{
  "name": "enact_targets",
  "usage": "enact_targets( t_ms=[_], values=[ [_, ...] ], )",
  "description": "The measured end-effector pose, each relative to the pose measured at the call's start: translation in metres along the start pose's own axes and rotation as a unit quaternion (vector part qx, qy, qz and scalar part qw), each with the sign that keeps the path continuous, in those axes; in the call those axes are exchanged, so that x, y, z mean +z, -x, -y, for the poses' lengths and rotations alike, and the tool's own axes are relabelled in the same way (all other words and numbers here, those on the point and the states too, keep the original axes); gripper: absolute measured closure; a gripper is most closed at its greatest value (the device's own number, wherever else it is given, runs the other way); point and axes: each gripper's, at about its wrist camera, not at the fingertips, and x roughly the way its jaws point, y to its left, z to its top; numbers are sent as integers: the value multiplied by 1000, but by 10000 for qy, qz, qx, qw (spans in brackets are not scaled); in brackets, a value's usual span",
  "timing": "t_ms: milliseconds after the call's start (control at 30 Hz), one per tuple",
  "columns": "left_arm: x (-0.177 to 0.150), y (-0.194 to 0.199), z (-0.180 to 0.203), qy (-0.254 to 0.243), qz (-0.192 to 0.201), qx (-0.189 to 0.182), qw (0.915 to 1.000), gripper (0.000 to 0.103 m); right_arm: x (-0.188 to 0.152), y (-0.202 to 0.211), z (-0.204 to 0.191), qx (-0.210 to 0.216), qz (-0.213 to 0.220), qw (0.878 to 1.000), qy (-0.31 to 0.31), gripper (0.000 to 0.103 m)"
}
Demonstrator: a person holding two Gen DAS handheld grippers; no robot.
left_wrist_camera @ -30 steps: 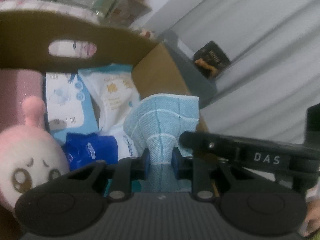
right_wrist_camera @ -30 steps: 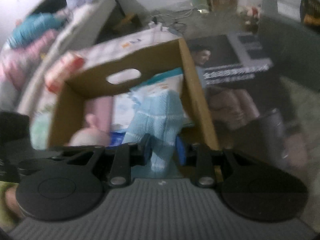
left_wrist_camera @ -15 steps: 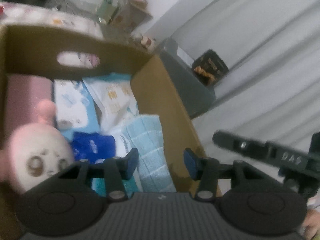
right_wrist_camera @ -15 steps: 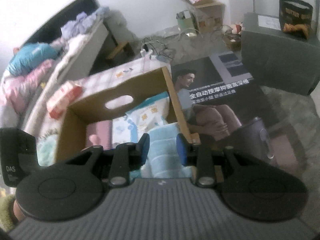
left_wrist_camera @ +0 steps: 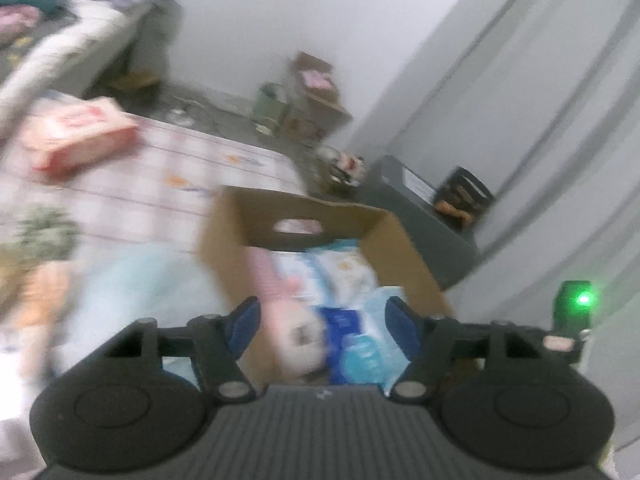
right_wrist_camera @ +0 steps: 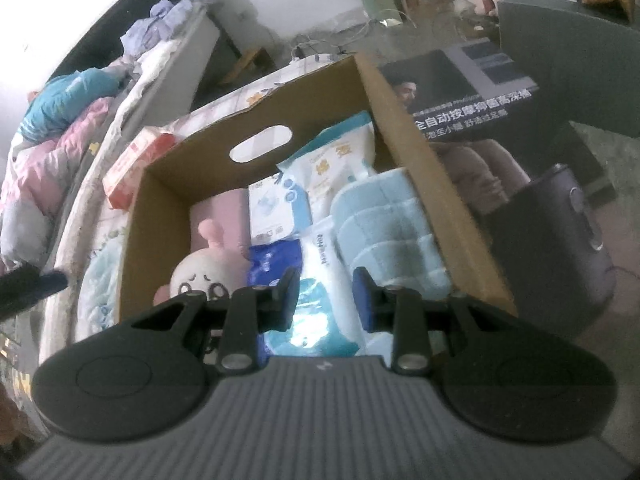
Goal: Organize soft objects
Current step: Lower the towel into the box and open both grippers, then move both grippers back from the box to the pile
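Note:
A brown cardboard box [right_wrist_camera: 404, 120] with a handle slot stands on the bed. In it lie a folded light-blue towel [right_wrist_camera: 388, 232] along the right wall, a pink plush toy [right_wrist_camera: 208, 268], a pink block [right_wrist_camera: 224, 212] and several tissue and wipe packs [right_wrist_camera: 336, 168]. My right gripper [right_wrist_camera: 326, 292] is open and empty, just above the box's near end. My left gripper [left_wrist_camera: 324, 324] is open and empty, raised back from the box [left_wrist_camera: 400, 248]; this view is blurred. The plush [left_wrist_camera: 296, 332] and towel [left_wrist_camera: 380, 308] show between its fingers.
A red-and-white tissue pack [left_wrist_camera: 76, 132] lies on the checked bedsheet [left_wrist_camera: 168, 184] left of the box, also seen in the right wrist view [right_wrist_camera: 136, 160]. A dark cylindrical appliance [right_wrist_camera: 560, 248] and a large printed carton [right_wrist_camera: 472, 96] stand right of the box. Piled bedding [right_wrist_camera: 60, 120] lies far left.
Both grippers let go of the blue towel, which now lies in the box. Both opened and pulled back and up; the left one moved farthest and swung left.

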Motion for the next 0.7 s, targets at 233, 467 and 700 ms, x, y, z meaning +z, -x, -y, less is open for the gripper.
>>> enact_targets(
  t_ms=[233, 467, 700],
  values=[
    [-29, 87, -73, 118, 498, 771, 9957, 18, -33, 42, -46, 533, 561, 9966, 268, 60],
    [-67, 138, -115, 63, 823, 1440, 9861, 18, -66, 54, -111, 1332, 496, 9884, 534, 57],
    [-101, 146, -131, -235, 964, 1826, 9782, 18, -76, 34, -194, 2019, 50, 9752, 902, 55]
  ],
)
